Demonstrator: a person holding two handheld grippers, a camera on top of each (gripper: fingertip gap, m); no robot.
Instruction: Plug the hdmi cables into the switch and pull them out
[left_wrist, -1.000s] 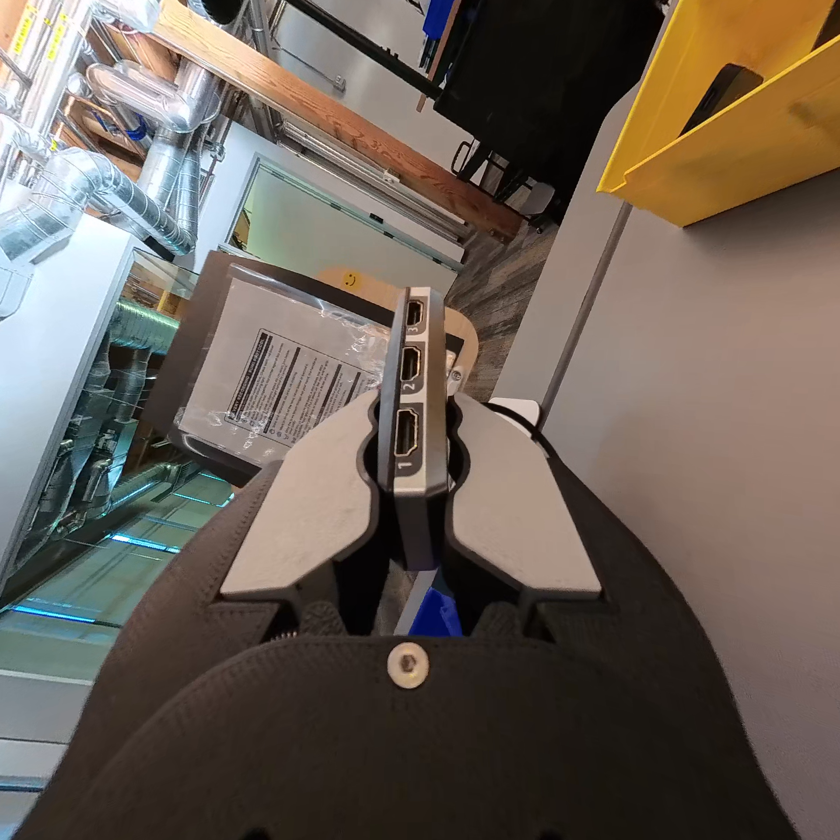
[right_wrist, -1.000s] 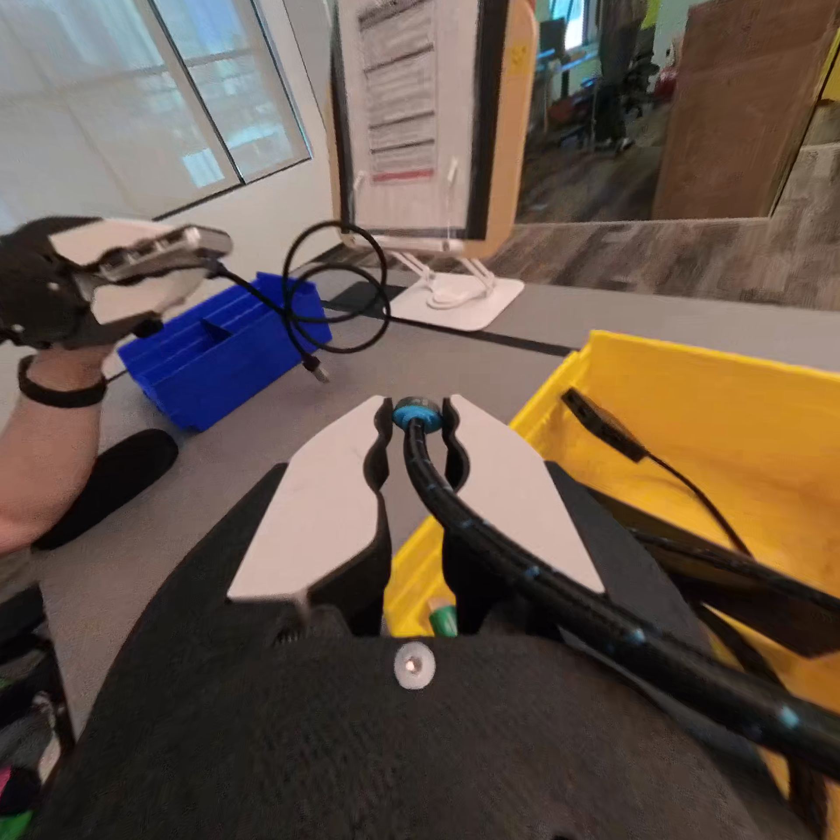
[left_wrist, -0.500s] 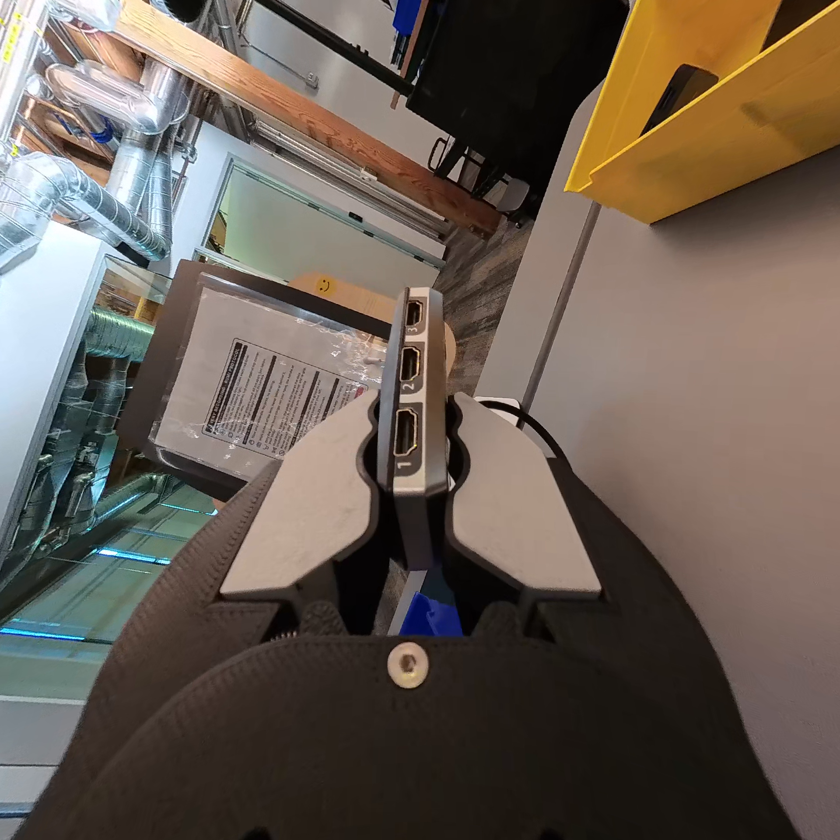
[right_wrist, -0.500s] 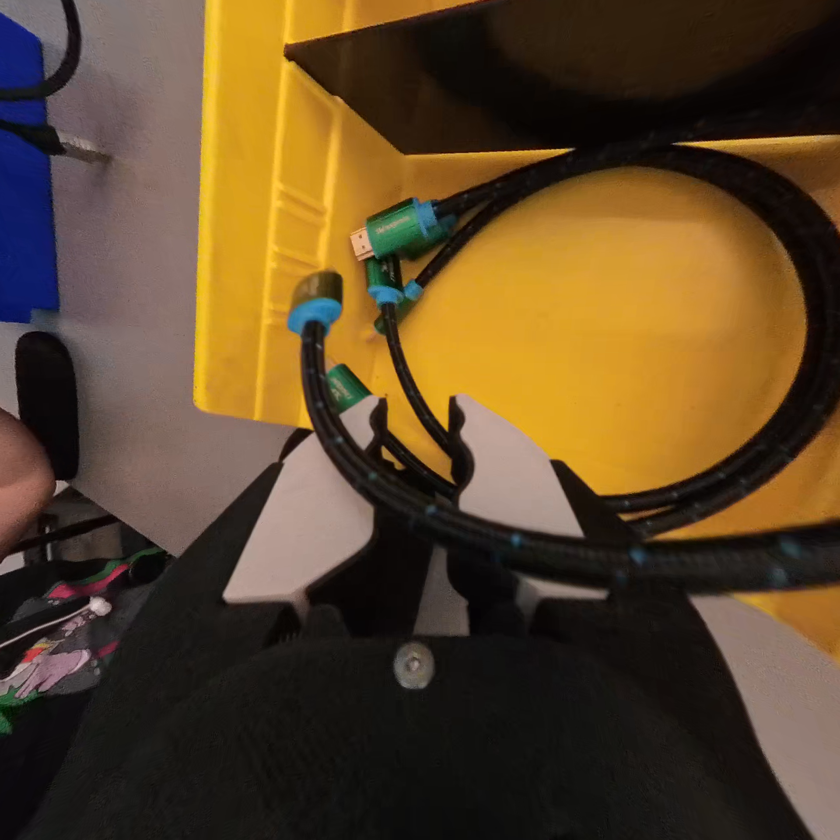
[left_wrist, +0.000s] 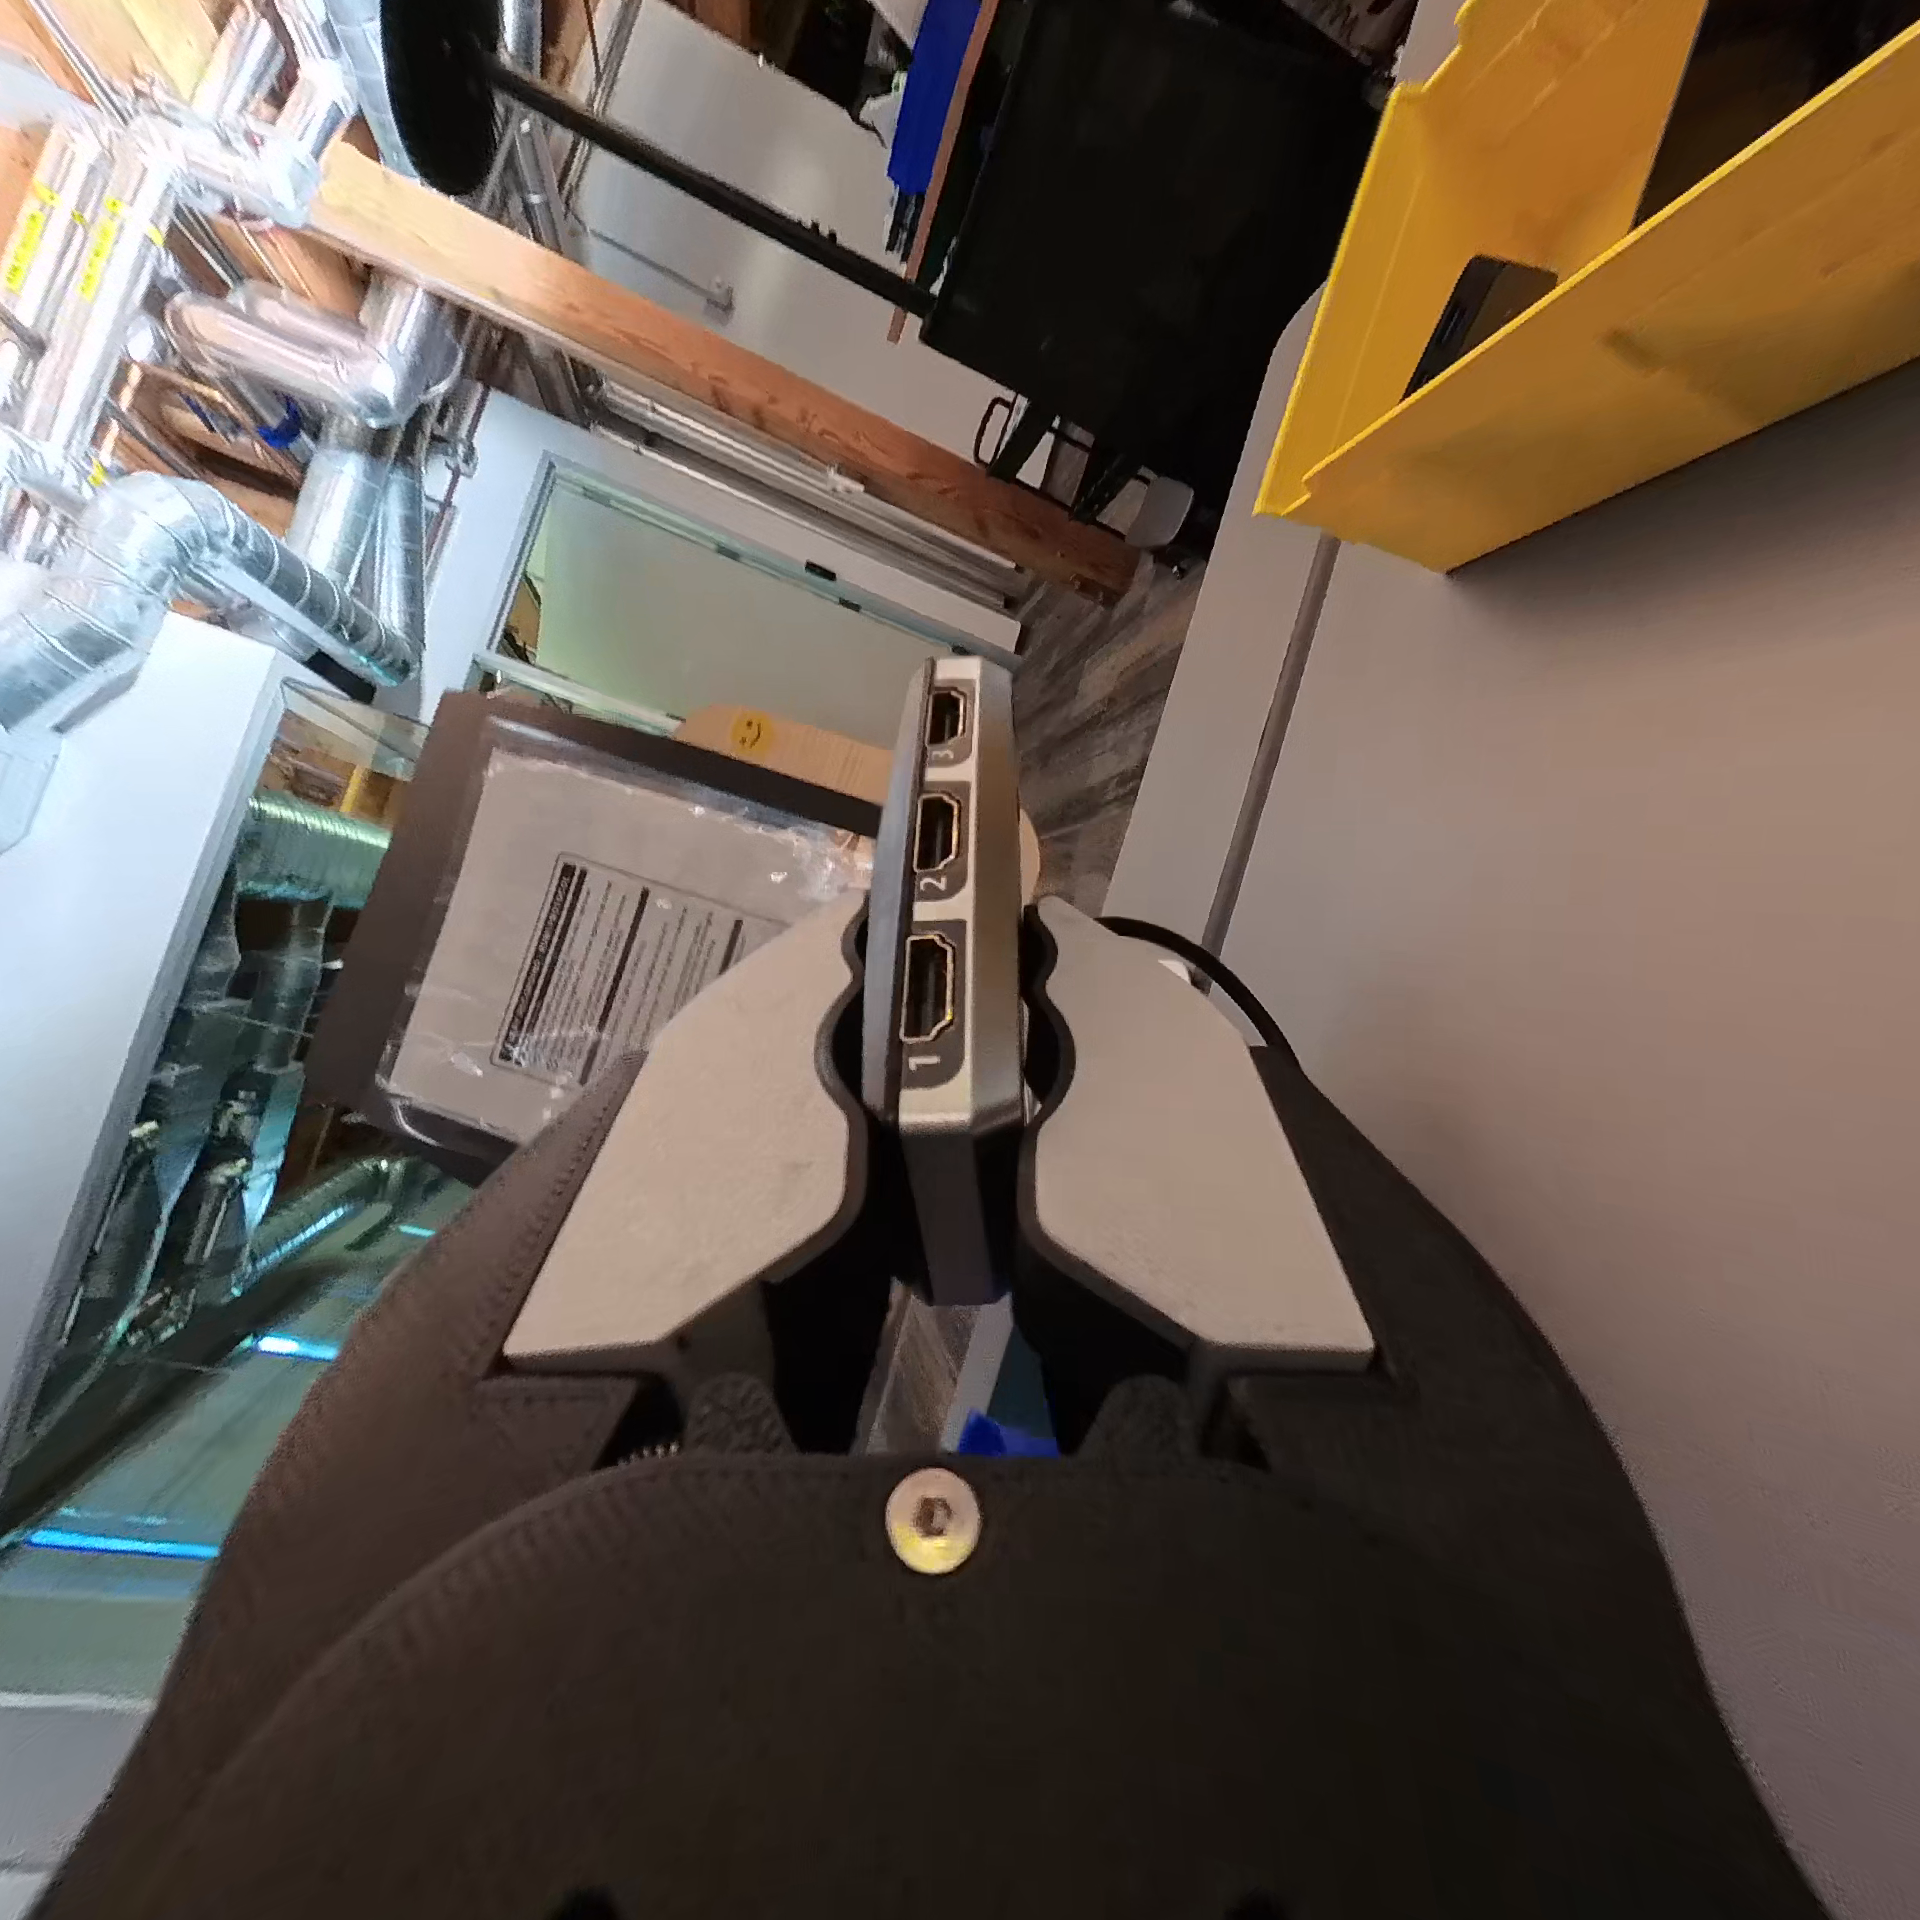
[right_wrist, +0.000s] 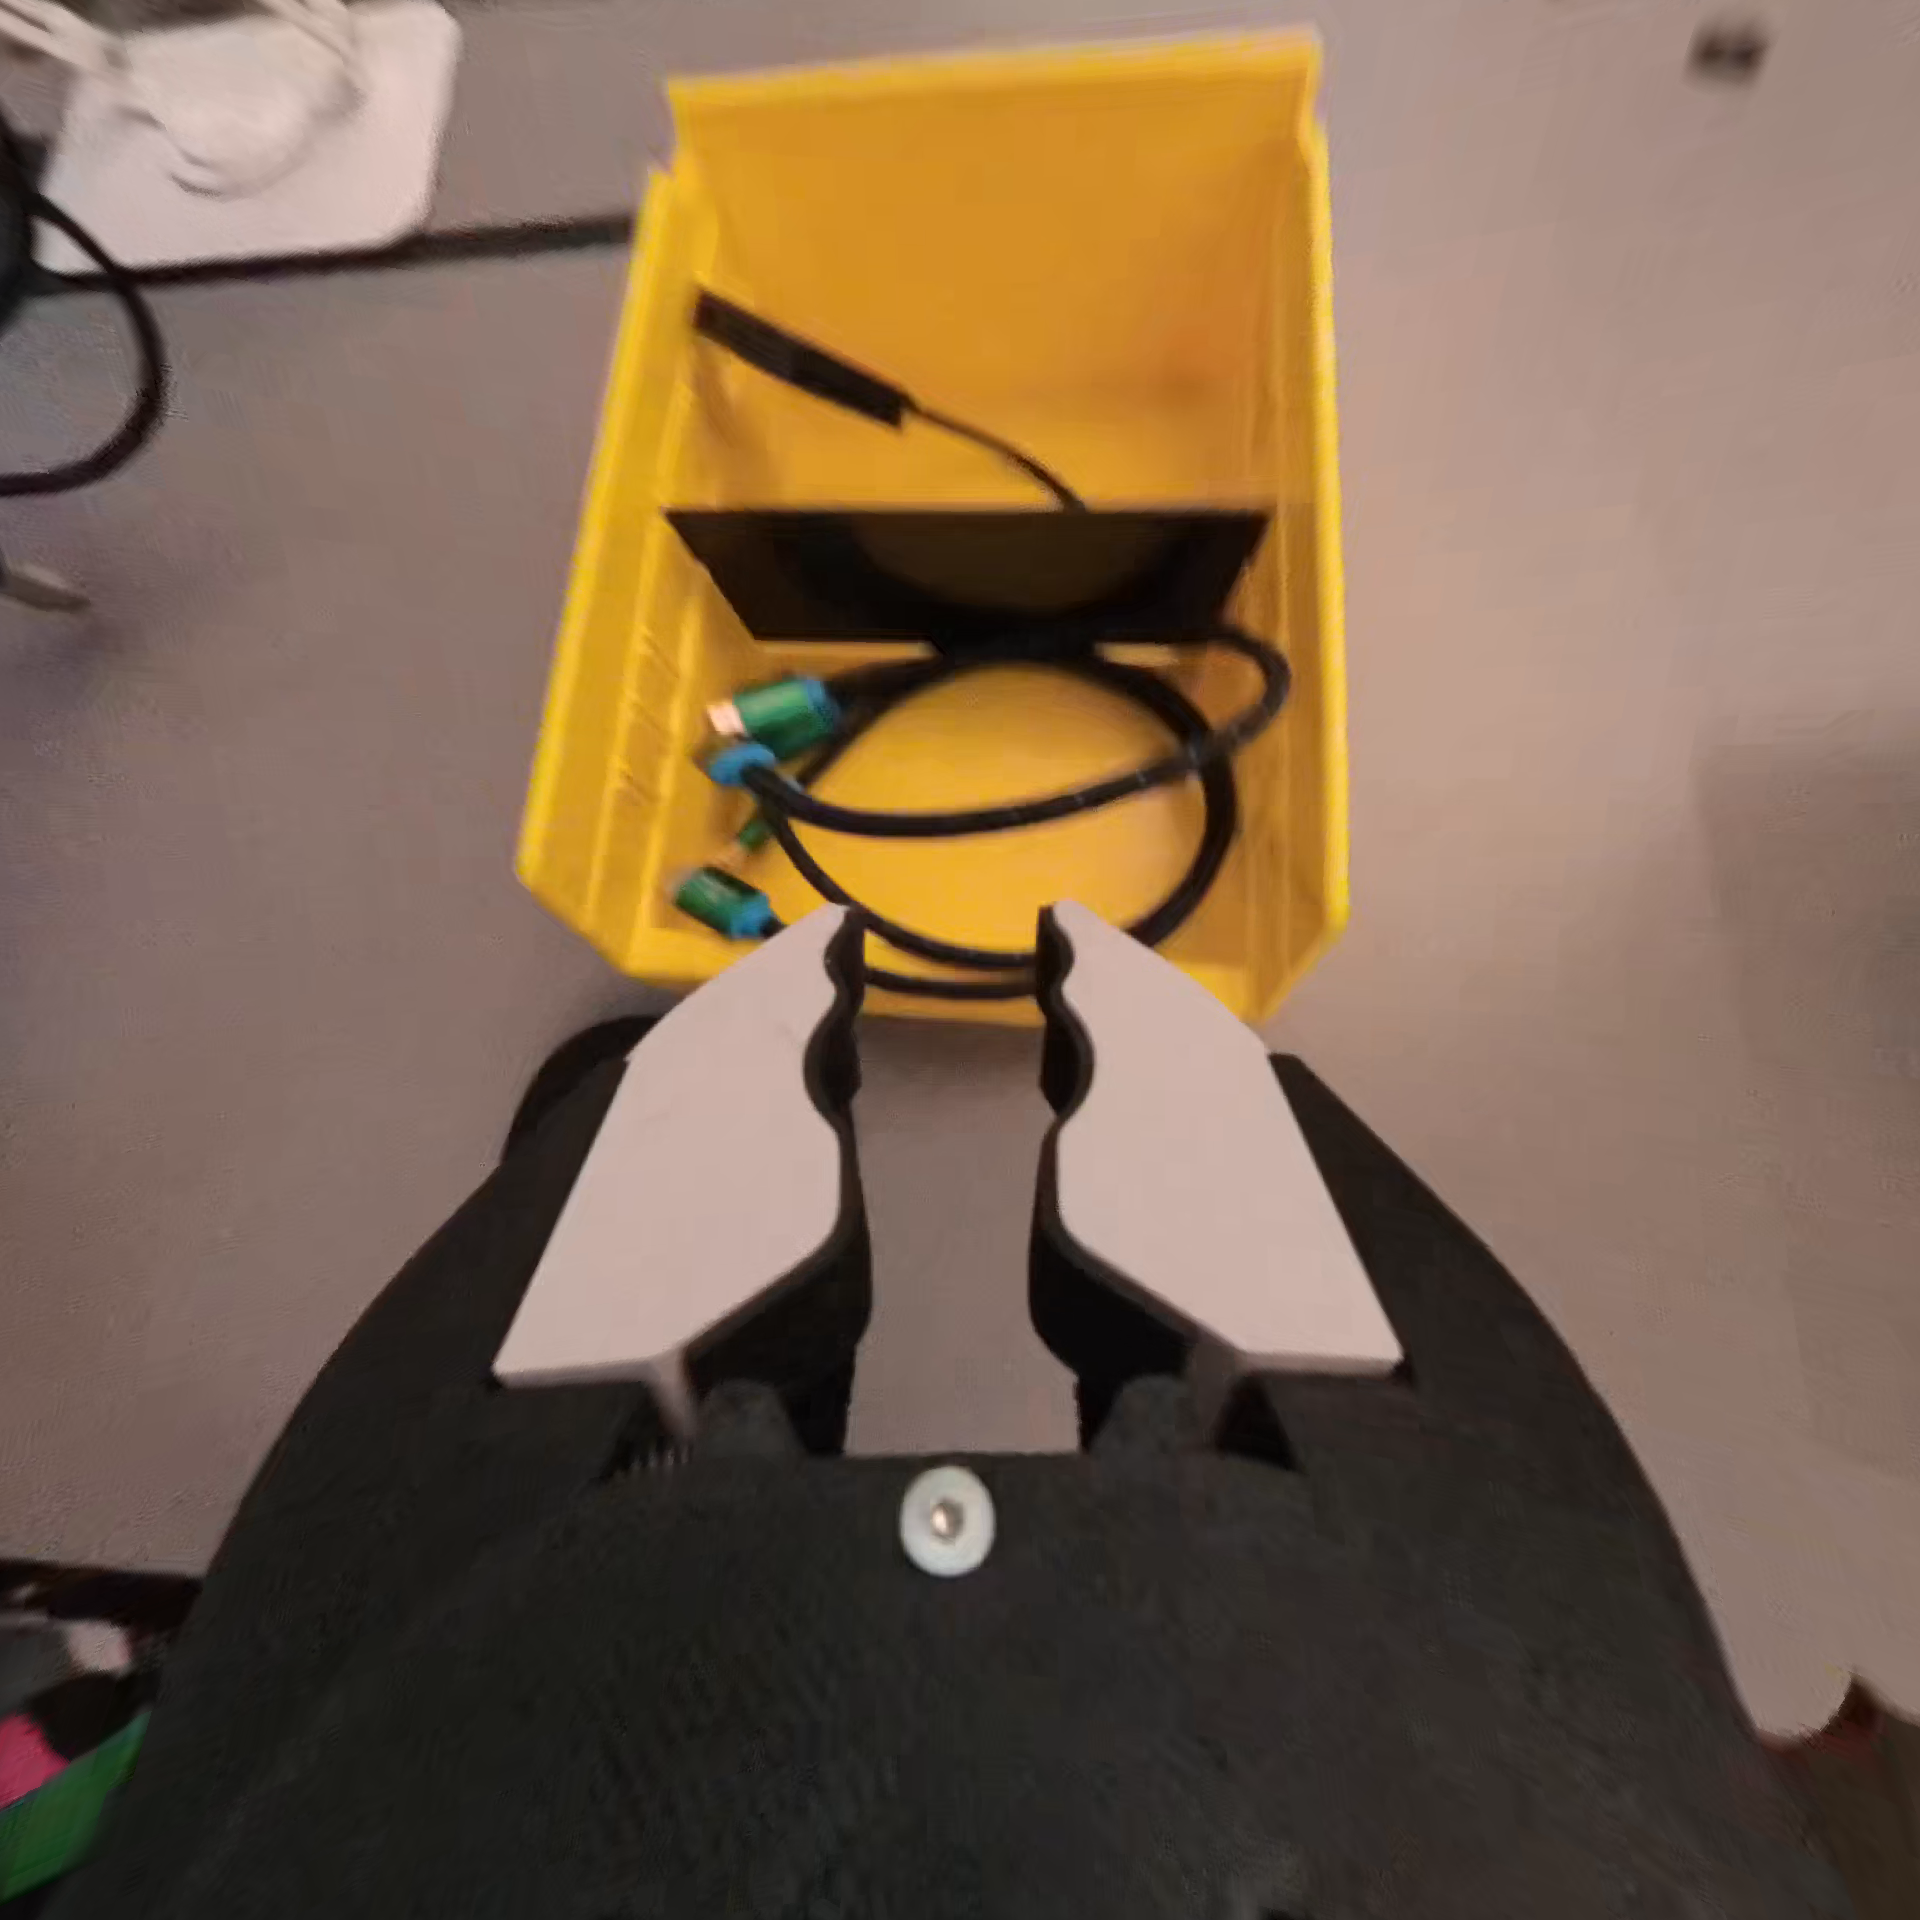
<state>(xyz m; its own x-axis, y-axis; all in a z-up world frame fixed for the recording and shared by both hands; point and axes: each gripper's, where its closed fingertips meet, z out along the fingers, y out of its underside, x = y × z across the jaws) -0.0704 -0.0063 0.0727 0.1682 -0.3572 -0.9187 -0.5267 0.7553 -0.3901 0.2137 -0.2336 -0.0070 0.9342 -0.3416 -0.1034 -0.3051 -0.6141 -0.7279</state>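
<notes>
My left gripper (left_wrist: 943, 997) is shut on the grey HDMI switch (left_wrist: 956, 894), held in the air with its three empty ports facing the camera. My right gripper (right_wrist: 945, 925) is open and empty, above the near edge of the yellow bin (right_wrist: 1304, 312). Black braided HDMI cables (right_wrist: 1039, 810) with green and blue plugs (right_wrist: 779, 712) lie coiled in the bin's near compartment, in front of a black divider (right_wrist: 966, 577). Another black plug with a thin cable (right_wrist: 800, 358) lies in the far compartment.
The yellow bin also shows at the upper right of the left wrist view (left_wrist: 1621, 312), on the grey table (left_wrist: 1610, 935). A framed sheet on a stand (left_wrist: 582, 935) is behind the switch. A white stand base (right_wrist: 239, 135) and a black cable loop (right_wrist: 114, 395) lie left of the bin.
My right gripper let go of the braided cable, opened and pulled back from the bin; the cable now lies in the bin. The left gripper keeps hold of the switch, shifting slightly.
</notes>
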